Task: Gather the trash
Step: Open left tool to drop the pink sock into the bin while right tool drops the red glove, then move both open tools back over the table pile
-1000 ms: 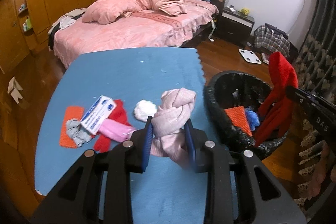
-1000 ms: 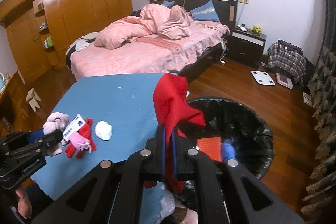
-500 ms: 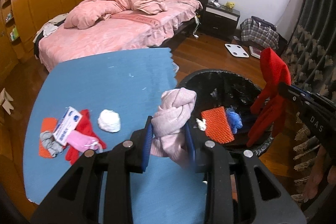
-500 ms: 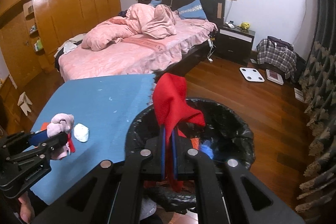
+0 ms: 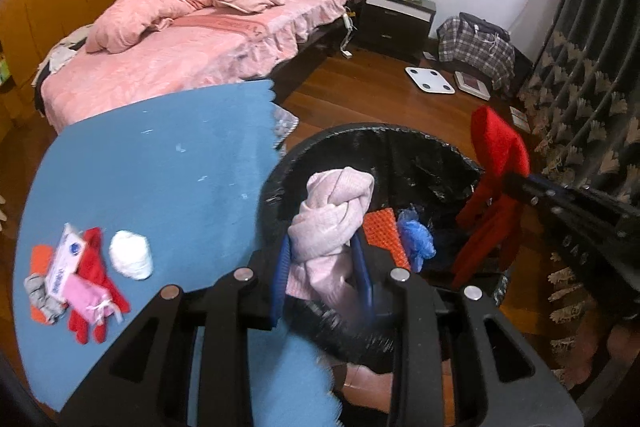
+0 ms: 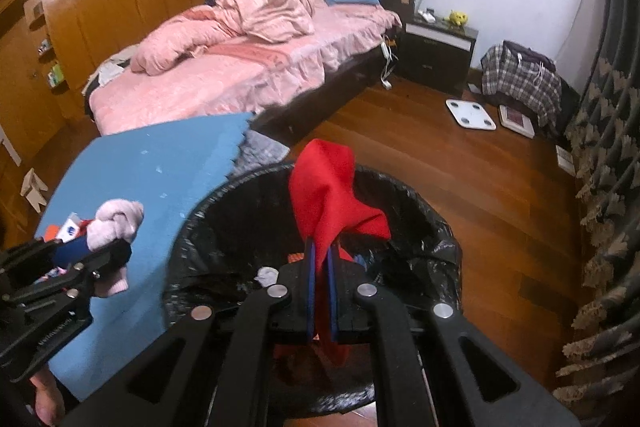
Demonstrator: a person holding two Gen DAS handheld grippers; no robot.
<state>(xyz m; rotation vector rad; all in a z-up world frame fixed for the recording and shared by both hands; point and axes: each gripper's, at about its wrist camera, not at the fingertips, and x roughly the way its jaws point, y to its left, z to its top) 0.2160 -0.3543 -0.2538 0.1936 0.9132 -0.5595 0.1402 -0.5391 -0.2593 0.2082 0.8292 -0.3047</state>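
My left gripper (image 5: 322, 263) is shut on a knotted pale pink cloth (image 5: 332, 211) and holds it over the near rim of the black-lined trash bin (image 5: 436, 151). My right gripper (image 6: 321, 277) is shut on a red cloth (image 6: 330, 195) and holds it above the bin (image 6: 440, 227). An orange mat (image 5: 384, 227) and a blue wad (image 5: 416, 239) lie inside the bin. On the blue table (image 5: 160, 167) remain a white wad (image 5: 131, 260), a red glove (image 5: 96, 291), a pink pouch (image 5: 86, 295) and a white packet (image 5: 64, 263).
A pink bed (image 5: 200, 43) stands behind the table. A dark nightstand (image 5: 396, 15), a white scale (image 5: 430, 80) and a plaid bag (image 5: 476, 47) lie on the wooden floor beyond the bin. A patterned curtain (image 5: 580, 107) hangs at the right.
Both grippers have moved right from over the table to over the bin, each still holding its cloth. The table items have stayed put.
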